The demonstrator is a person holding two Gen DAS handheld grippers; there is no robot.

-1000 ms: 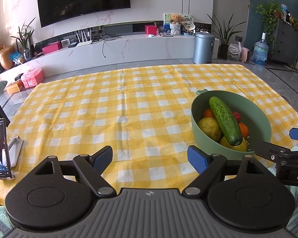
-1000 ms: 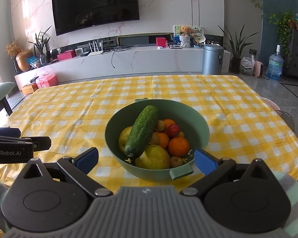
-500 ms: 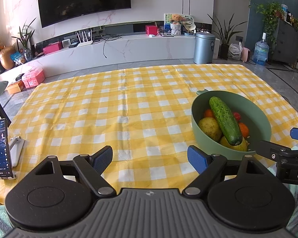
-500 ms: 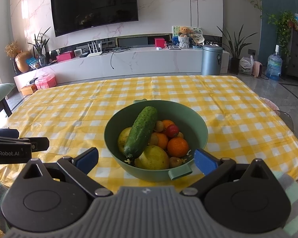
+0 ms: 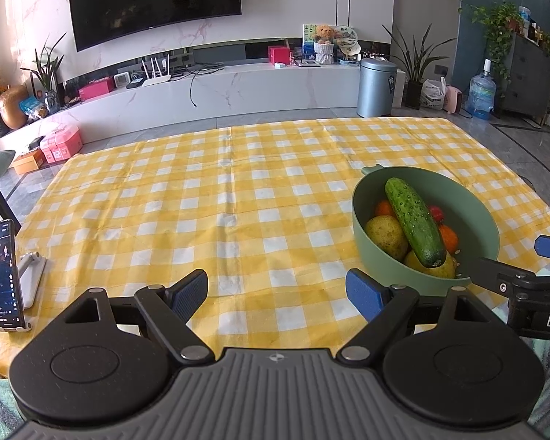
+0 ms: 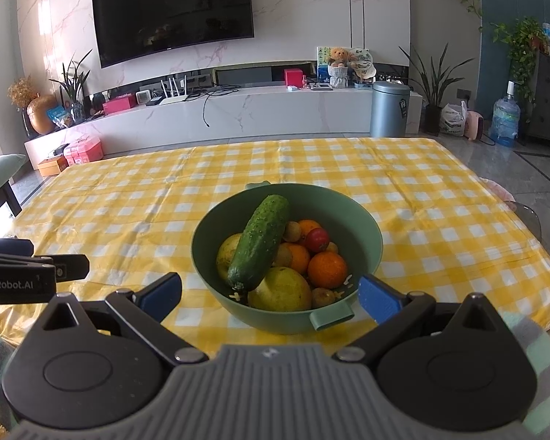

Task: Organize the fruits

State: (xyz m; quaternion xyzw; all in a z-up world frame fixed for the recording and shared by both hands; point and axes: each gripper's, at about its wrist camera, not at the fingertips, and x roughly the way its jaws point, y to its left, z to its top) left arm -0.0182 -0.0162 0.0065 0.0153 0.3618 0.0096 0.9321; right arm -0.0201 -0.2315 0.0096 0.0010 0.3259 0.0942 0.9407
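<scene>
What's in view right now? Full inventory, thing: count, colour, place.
bowl: 1, green, on the table near its front edge, ahead of the right hand-held gripper
cucumber: 1, dark green, lying tilted on top of the fruit in the bowl
oranges: at least 3, orange, right side of the bowl
yellow fruits: 2 large, yellow-green, front and left of the bowl
red fruit: 1, red, back right of the pile
small brown fruits: several, exact count unclear, between the others
tablecloth: 1, yellow and white check, covering the table
phone: 1, dark, upright on a white stand at the table's left edge
left hand-held gripper: 1, black with blue pads, open, over bare cloth
right hand-held gripper: 1, same, open, facing the bowl
</scene>
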